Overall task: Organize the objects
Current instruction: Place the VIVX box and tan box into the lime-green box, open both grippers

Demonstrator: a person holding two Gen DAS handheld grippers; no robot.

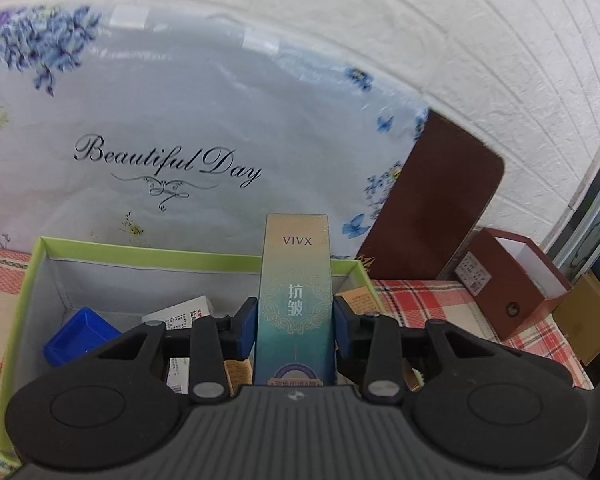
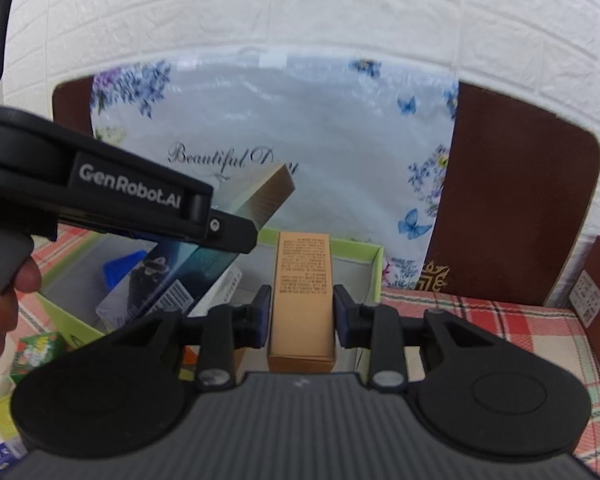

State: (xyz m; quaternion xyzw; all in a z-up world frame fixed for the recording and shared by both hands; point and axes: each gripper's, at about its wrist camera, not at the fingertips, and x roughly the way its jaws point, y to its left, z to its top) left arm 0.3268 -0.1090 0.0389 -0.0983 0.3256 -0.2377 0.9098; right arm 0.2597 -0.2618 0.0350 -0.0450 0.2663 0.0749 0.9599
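Note:
My left gripper is shut on a tall teal and gold VIVX box, held above the open green-rimmed box. That gripper and the VIVX box also show at the left of the right wrist view. My right gripper is shut on a tan carton, held over the right end of the green-rimmed box. Inside the box lie a blue tray and a white carton.
A "Beautiful Day" floral bag and a brown board lean on the white brick wall. An open maroon box stands at the right on the red plaid cloth. A green packet lies at the lower left.

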